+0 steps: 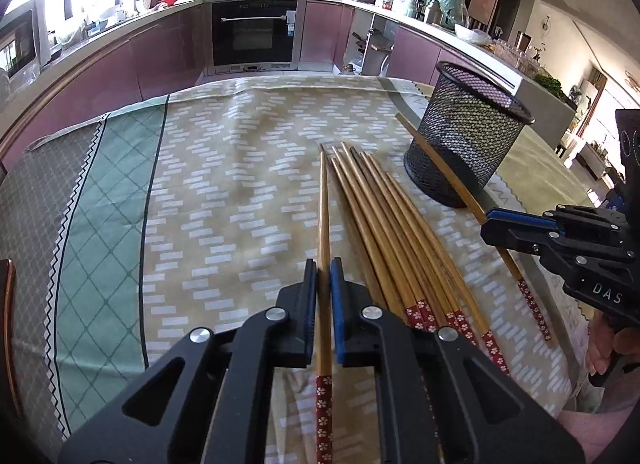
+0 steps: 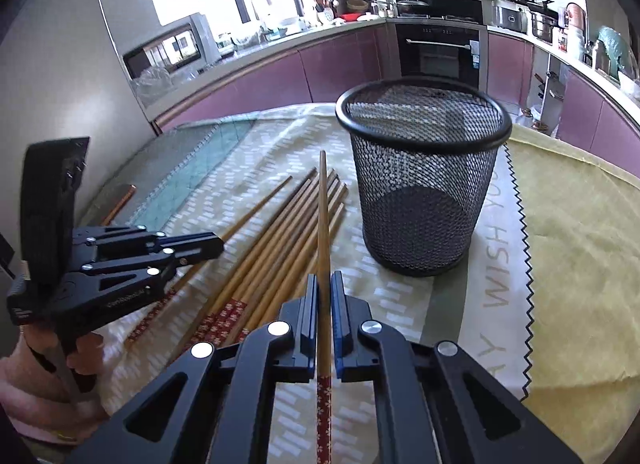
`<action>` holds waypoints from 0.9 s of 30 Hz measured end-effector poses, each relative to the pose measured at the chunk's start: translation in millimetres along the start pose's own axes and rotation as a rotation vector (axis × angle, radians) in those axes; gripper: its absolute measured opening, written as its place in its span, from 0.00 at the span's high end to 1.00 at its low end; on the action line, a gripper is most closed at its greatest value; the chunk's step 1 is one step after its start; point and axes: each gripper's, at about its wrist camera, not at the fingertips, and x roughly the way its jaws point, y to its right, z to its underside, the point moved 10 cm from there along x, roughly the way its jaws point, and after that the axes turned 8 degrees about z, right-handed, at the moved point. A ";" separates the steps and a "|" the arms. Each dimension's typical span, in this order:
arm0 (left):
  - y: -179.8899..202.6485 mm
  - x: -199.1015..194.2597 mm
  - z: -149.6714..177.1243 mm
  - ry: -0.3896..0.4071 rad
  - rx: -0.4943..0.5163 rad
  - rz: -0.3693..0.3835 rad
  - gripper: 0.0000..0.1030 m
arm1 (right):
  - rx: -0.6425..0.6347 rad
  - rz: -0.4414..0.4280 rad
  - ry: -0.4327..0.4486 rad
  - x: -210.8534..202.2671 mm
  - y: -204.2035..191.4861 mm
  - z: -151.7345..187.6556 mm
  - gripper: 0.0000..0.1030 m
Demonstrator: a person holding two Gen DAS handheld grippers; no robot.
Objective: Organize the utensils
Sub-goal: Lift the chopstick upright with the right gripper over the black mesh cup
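The cloth (image 2: 496,264) reads "WISH YOU"; the mesh cup (image 2: 424,180) stands empty. The left gripper (image 1: 323,276) clamps one chopstick (image 1: 324,224), and the right gripper (image 2: 325,292) clamps another chopstick (image 2: 323,216).

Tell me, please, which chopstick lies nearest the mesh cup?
The lone chopstick clamped by the right gripper; it runs beside the mesh cup, apart from the bundle.

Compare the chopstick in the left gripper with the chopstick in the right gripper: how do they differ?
The left gripper's chopstick lies left of the pile; the right gripper's chopstick lies nearest the mesh cup. Both are wooden with red flowered ends, each clamped in shut jaws.
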 end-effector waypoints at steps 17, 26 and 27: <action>62.0 -105.7 -81.0 0.257 0.068 0.266 0.93 | 0.042 -0.111 0.275 -90.0 11.0 -68.6 0.95; 86.5 -125.8 -143.4 0.381 0.089 0.308 0.93 | 0.028 -0.064 0.369 -115.2 27.3 -117.8 0.95; 89.1 -125.3 -149.2 0.389 0.091 0.311 0.93 | 0.026 -0.060 0.377 -117.7 29.8 -122.8 0.95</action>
